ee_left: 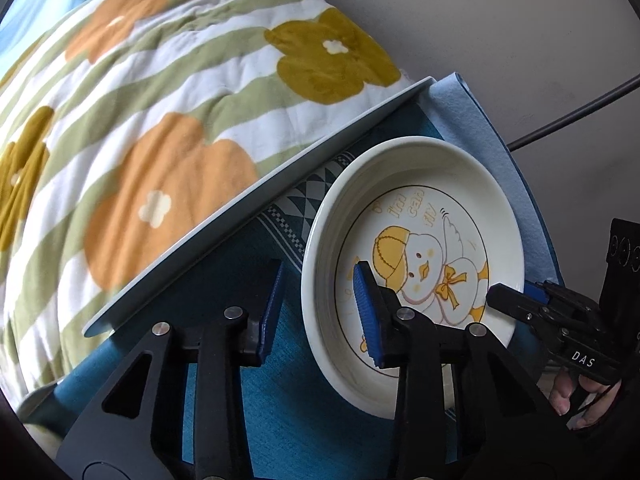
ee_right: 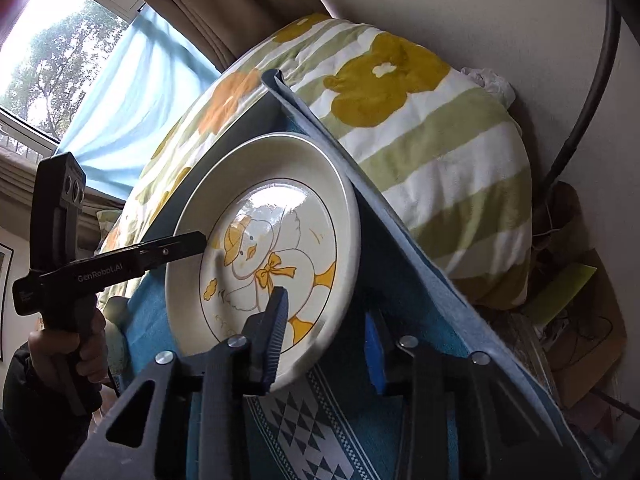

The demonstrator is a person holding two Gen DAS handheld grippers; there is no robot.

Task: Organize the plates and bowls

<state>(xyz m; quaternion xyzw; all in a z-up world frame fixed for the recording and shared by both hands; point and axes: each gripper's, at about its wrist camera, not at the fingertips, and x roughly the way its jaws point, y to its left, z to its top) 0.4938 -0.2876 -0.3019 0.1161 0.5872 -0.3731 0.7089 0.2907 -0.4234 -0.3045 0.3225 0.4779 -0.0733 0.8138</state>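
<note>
A cream plate with a yellow duck drawing [ee_left: 420, 264] lies on a blue patterned cloth [ee_left: 280, 380] on a table. My left gripper [ee_left: 320, 312] is open, its jaws straddling the plate's near-left rim: one pad over the plate, one outside on the cloth. My right gripper [ee_right: 326, 332] is open too, straddling the opposite rim of the same plate [ee_right: 280, 224], one finger over the plate, one outside. Each gripper shows in the other's view, the right one [ee_left: 516, 300] at the plate's edge, the left one [ee_right: 192, 242] likewise.
A white table edge [ee_left: 248, 204] runs beside a striped flowered quilt [ee_left: 160, 120]. A light blue felt mat [ee_right: 384, 208] lies under the cloth. A dark cable [ee_right: 580, 120] hangs by the wall; clutter [ee_right: 580, 320] sits at the far right.
</note>
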